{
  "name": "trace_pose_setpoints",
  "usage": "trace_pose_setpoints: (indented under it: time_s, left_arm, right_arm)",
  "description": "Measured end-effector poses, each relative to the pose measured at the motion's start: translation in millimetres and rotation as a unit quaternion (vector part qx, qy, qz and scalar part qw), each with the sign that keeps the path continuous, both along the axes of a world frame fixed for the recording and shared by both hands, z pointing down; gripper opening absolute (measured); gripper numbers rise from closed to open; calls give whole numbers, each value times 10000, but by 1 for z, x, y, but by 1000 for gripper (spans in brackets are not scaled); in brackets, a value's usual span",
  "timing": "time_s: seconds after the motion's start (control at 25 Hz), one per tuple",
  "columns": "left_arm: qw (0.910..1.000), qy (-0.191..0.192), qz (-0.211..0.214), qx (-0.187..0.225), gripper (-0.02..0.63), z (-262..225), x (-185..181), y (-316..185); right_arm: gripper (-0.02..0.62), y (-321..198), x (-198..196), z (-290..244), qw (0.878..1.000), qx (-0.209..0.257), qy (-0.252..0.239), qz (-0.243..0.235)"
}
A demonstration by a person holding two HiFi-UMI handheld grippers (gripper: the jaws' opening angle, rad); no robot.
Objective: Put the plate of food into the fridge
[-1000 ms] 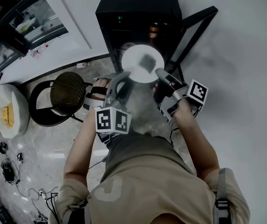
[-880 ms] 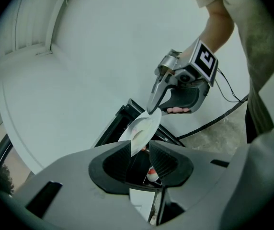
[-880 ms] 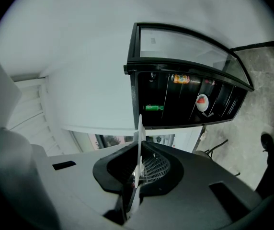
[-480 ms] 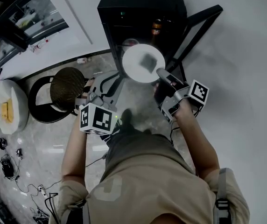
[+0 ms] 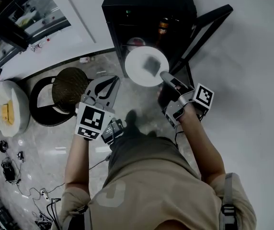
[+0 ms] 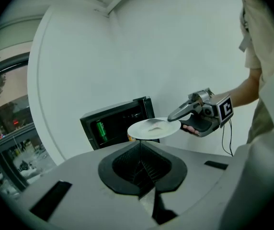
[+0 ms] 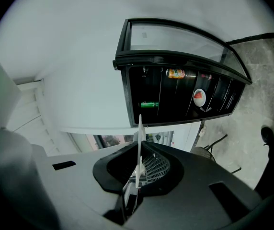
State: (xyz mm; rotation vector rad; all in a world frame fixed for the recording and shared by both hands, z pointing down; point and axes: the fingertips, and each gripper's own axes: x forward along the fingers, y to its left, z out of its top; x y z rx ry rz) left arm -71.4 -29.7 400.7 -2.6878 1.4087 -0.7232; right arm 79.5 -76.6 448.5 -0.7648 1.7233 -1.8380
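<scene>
A white plate [image 5: 146, 66] with a grey piece of food hangs level in front of the open black fridge [image 5: 146, 11]. My right gripper [image 5: 164, 75] is shut on its near right rim; in the right gripper view the plate [image 7: 139, 145] stands edge-on between the pads. My left gripper [image 5: 109, 84] is off to the left, apart from the plate. Its jaws have just been closing and are now shut on nothing [image 6: 139, 150]. From the left gripper view I see the plate [image 6: 154, 127], the right gripper [image 6: 199, 116] and the fridge [image 6: 118, 121].
The fridge door [image 5: 204, 28] stands open to the right. Inside are a green can [image 7: 149, 104], an orange-labelled bottle [image 7: 176, 73] and a small dish [image 7: 199, 97]. A dark round stool [image 5: 69, 94] stands left of me, a white round table [image 5: 10, 114] further left, cables [image 5: 12, 171] on the floor.
My left gripper has come away from the plate's left rim, moved left and back, rolled, and its jaws closed. The plate stays in the right gripper, almost still.
</scene>
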Motion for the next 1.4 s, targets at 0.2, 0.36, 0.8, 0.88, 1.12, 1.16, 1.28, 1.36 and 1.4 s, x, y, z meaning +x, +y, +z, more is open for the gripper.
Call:
trace_pose_setpoints:
  time_s: [0.2,0.36,0.8,0.88,1.12,1.16,1.28,1.36,1.4]
  left_arm:
    - [9997,89,2,-209,17,12,-4,0]
    - [9994,-40,165,-306,17,24,17,8]
    - [9980,-124,488,-372,17,39,31,-5]
    - [9976,-134,545,-396,17,39,32,-7]
    - [9965,-174,660,-489,17,48,33,-25]
    - [9963,-212,673,-495,17,49,32,-27]
    - [9960,-339,699,-448,17,52,32,-29]
    - [9956,-501,722,-327,17,53,31,-34]
    - [9951,-613,732,-256,18,55,30,-39]
  right_arm:
    - [34,-1,-7,5,10000,-78,32,-5]
    - [34,4,-1,9,9999,-115,9,13]
    - [34,-7,-10,20,9998,-149,148,63]
    - [34,-9,-10,19,9997,-140,148,94]
    - [34,-26,-12,27,9996,-169,191,149]
    - [34,-28,-13,28,9995,-177,200,151]
    - [34,-28,-13,32,9993,-228,236,179]
    - [34,-31,-15,35,9991,-262,288,184]
    - [34,-35,-16,37,9990,-275,311,188]
